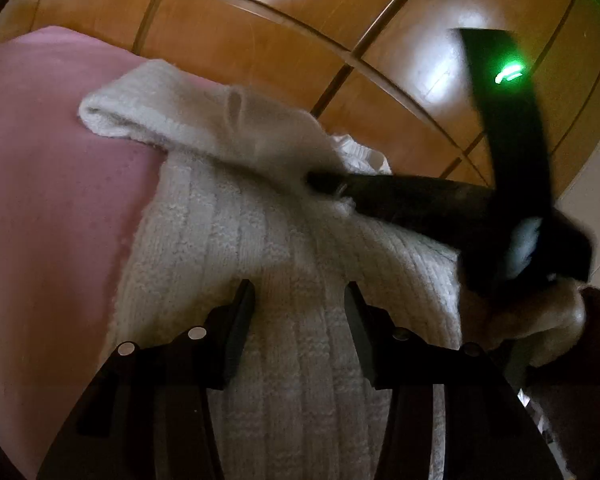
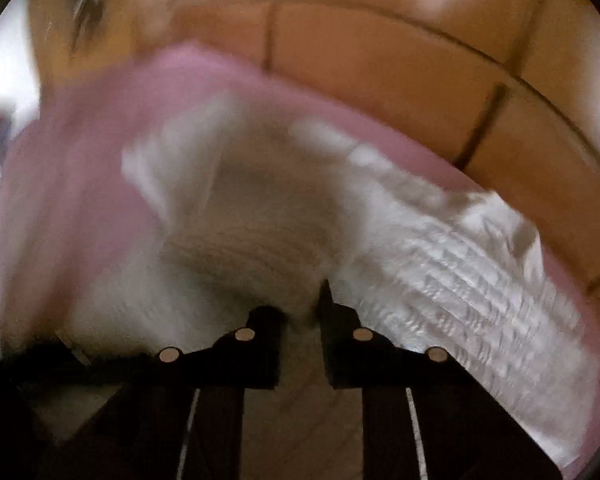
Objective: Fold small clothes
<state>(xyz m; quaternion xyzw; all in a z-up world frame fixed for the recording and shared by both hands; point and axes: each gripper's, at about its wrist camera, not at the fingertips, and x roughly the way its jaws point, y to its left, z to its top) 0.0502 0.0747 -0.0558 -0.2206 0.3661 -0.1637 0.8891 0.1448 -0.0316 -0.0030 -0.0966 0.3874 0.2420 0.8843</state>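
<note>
I am working on a white knitted garment (image 1: pixel 284 248) that is lying on a pink cloth (image 1: pixel 48 184) spread over a tiled floor (image 1: pixel 260 32). My left gripper (image 1: pixel 300 292) is hovering low over the ribbed knit with its fingers standing apart and nothing between them; I judge it is positioned to pin or take the body panel while the other side is being folded. My right gripper (image 2: pixel 302 300) is reaching in from the right, its fingers nearly closed with a bunch of the knit between them, apparently gripping the fabric to carry it over. In the right wrist view the picture is blurred, so the exact hold cannot be confirmed. A sleeve (image 1: pixel 160 108) is lying across the pink cloth, unfolded.
</note>
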